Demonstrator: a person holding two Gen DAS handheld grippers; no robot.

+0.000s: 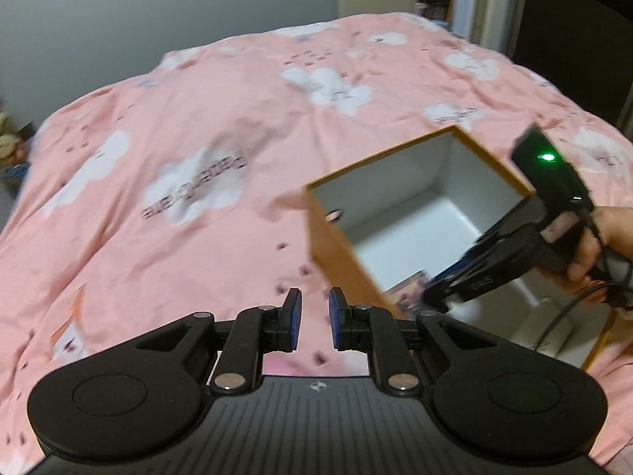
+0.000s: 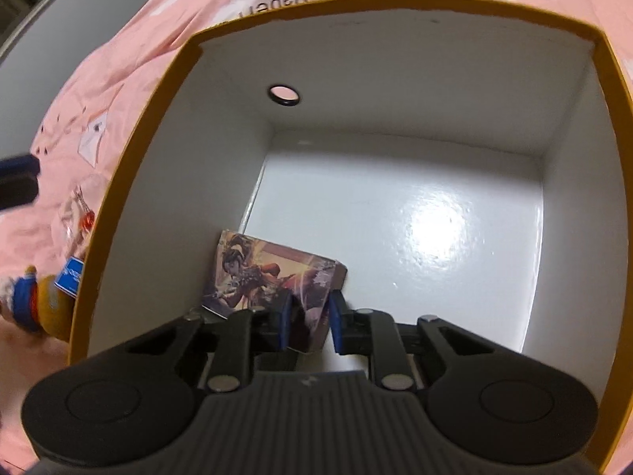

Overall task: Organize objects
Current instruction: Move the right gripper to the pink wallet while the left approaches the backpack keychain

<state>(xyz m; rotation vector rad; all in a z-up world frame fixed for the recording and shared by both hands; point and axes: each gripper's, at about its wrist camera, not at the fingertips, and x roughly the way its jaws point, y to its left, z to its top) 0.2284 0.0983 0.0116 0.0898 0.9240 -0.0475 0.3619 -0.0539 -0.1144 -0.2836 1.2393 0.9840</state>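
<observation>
A pink cloud-printed bedspread [image 1: 205, 126] carries an open mustard-yellow cardboard box with white inside [image 2: 395, 79]. The right gripper [image 2: 310, 316] reaches down into it, jaws narrowly parted around a small illustrated card pack [image 2: 273, 273] leaning in the near-left corner; whether the pads press it I cannot tell. The rest of the floor is bare. The left gripper [image 1: 314, 318] hangs over the bedspread, closed and empty.

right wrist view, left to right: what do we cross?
Stuffed toy on the pink bedspread → small blue packet → orange box wall → picture card box inside, with the right gripper at it → glossy white box floor.
</observation>
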